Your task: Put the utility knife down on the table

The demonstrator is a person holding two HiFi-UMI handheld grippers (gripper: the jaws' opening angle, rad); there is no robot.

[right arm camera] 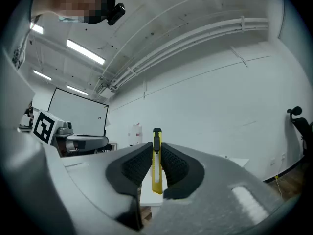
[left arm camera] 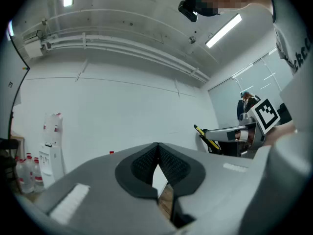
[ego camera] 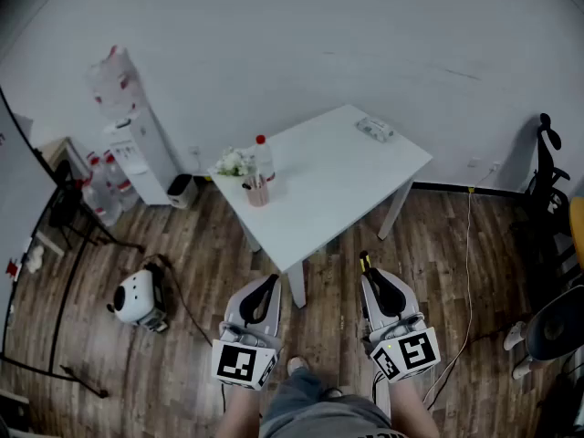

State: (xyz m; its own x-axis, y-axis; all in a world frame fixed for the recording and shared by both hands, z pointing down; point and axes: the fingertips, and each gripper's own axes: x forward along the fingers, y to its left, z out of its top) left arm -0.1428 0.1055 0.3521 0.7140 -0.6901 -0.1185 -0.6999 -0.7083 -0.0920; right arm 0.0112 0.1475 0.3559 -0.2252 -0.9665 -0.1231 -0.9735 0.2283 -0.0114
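A yellow utility knife [right arm camera: 156,166] with a black slider stands upright between the black pads of my right gripper [right arm camera: 156,168], which is shut on it. In the head view the knife's tip [ego camera: 364,262] sticks out ahead of the right gripper [ego camera: 372,278], just short of the white table's [ego camera: 351,167] near edge. My left gripper [ego camera: 267,288] is held level with it, jaws shut with nothing between them; in the left gripper view [left arm camera: 157,161] its pads meet at the tips. Both grippers hover over the wooden floor in front of the table.
On the table stand a red-capped bottle [ego camera: 264,160], a pink cup [ego camera: 257,192] with pens, white flowers [ego camera: 234,163] and a tissue pack [ego camera: 375,130]. A water dispenser [ego camera: 128,130], a small white robot [ego camera: 137,299], a cable [ego camera: 467,263] and office chairs [ego camera: 547,181] surround it.
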